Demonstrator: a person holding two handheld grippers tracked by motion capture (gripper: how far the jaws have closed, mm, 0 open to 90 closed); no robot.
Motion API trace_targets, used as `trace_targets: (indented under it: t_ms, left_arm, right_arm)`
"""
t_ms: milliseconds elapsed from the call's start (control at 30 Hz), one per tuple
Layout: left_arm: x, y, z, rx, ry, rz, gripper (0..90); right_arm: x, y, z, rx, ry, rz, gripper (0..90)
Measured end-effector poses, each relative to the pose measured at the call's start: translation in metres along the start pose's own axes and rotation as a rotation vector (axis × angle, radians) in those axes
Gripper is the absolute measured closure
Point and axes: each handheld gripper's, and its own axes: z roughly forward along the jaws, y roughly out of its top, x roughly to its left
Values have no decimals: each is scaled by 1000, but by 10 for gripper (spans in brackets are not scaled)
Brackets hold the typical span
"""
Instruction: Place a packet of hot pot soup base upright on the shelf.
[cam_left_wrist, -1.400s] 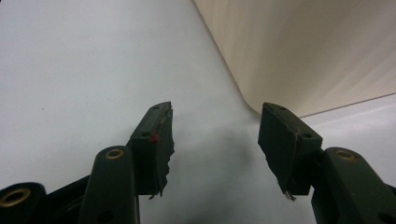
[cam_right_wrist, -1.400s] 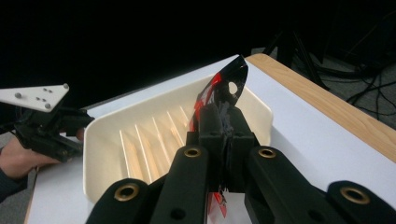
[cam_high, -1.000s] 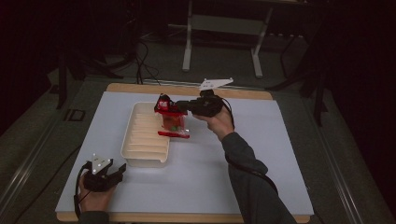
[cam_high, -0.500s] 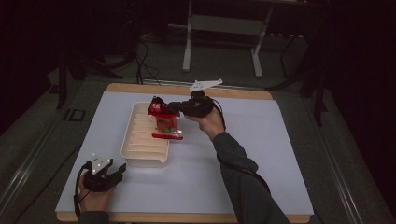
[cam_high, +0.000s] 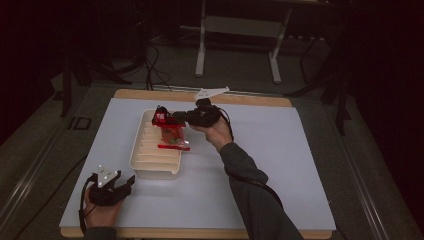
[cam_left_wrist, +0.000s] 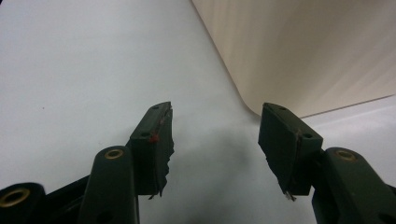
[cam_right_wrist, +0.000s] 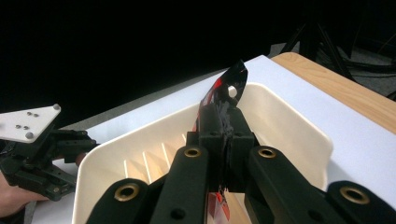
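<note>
At the near left of the tabletop (cam_high: 300, 165) the left claw (cam_high: 131, 181) rests with its jaws spread apart and nothing between them, pointing toward the near end of the cream slotted tray (cam_high: 150, 167), which lies just beside it. Further right, the right claw (cam_high: 172, 119) is clamped shut on the top edge of a red snack packet (cam_high: 172, 136), and the packet hangs over the far part of the tray, its lower end down by the tray's right rim
</note>
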Motion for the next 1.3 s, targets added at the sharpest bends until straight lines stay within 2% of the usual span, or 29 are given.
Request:
trace_targets:
  t_ms: [200, 467, 800, 933, 1300]
  left_arm:
    - [0, 0, 1, 1, 0, -6, 447]
    - [0, 0, 1, 0, 0, -5, 446]
    - [0, 0, 1, 1, 1, -9, 446]
    - [1, 0, 1, 2, 1, -9, 446]
    - [0, 0, 1, 4, 1, -10, 446]
  right_arm:
    - [5, 0, 8, 3, 13, 0, 889]
    - [15, -3, 29, 0, 35, 8, 889]
    - [22, -10, 40, -15, 51, 16, 887]
    - [25, -12, 40, -13, 62, 6, 885]
    - [19, -24, 36, -13, 45, 24, 886]
